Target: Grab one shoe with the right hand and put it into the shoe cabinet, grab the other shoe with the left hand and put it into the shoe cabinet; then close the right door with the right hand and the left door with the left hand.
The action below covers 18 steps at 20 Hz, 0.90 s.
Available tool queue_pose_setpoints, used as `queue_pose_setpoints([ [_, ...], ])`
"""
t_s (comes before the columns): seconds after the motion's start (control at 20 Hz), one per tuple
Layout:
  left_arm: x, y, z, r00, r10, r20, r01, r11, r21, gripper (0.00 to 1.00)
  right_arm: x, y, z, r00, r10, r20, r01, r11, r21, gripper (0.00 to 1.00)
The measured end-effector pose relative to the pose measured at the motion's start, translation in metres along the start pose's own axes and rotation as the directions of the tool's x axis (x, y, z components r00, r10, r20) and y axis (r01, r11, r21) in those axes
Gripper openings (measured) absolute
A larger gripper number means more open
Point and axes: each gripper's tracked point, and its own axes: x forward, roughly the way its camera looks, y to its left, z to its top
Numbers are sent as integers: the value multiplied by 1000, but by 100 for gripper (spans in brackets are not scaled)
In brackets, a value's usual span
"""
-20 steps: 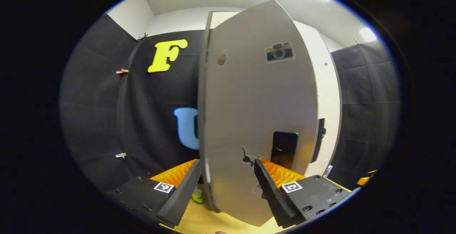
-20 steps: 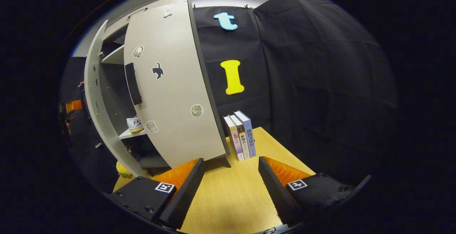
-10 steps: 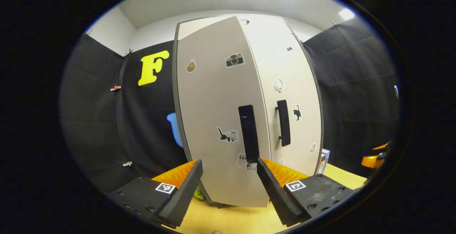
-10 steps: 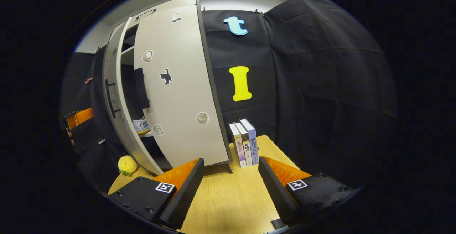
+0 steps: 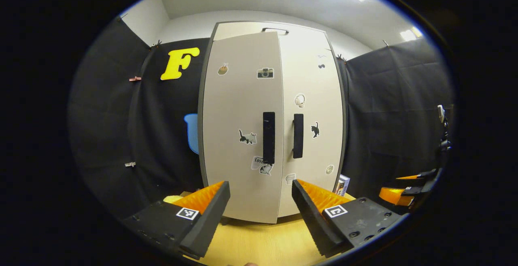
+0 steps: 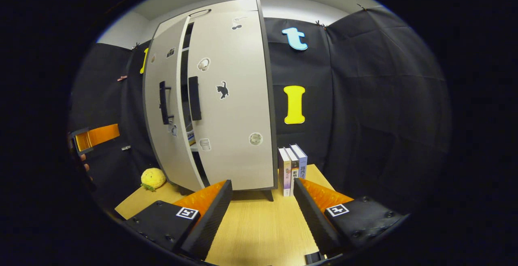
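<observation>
Your left gripper [image 5: 261, 213] has its fingers spread, facing the cabinet [image 5: 271, 124] at frame centre; left door [image 6: 166, 112] slightly ajar; your right gripper [image 6: 262, 213] likewise spread over the tabletop [image 6: 259, 229].

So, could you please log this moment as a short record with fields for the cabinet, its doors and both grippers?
cabinet: shoe cabinet stands upright on the wooden table
right door: right door flush with the frame
left door: left door almost shut, a narrow dark gap left between the doors in the right gripper view
left gripper: left gripper open, holding nothing, facing the door handles
right gripper: right gripper open, holding nothing, over the table
beside cabinet: books on one side, yellow plush toy on the other
</observation>
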Motion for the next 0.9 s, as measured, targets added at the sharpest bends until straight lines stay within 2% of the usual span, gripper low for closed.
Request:
queue_pose_setpoints([
  [0.15, -19, 2, -19, 999, 29, -13, -29, 1000, 5, 96, -8, 17, -27, 998, 37, -53, -37, 999, -1, 98],
  [0.25, -25, -3, -38, 998, 25, -49, -25, 1000, -6, 97, -11, 24, -40, 994, 56, -94, -57, 998, -5, 98],
  [0.45, -30, -15, -59, 994, -3, -113, -6, 997, -71, 98, -13, 27, -42, 992, 69, -101, -71, 997, -14, 99],
  [0.9, -21, -24, -61, 992, -21, -126, 11, 997, -74, 98, -9, 16, -37, 995, 67, -77, -67, 998, 1, 99],
])
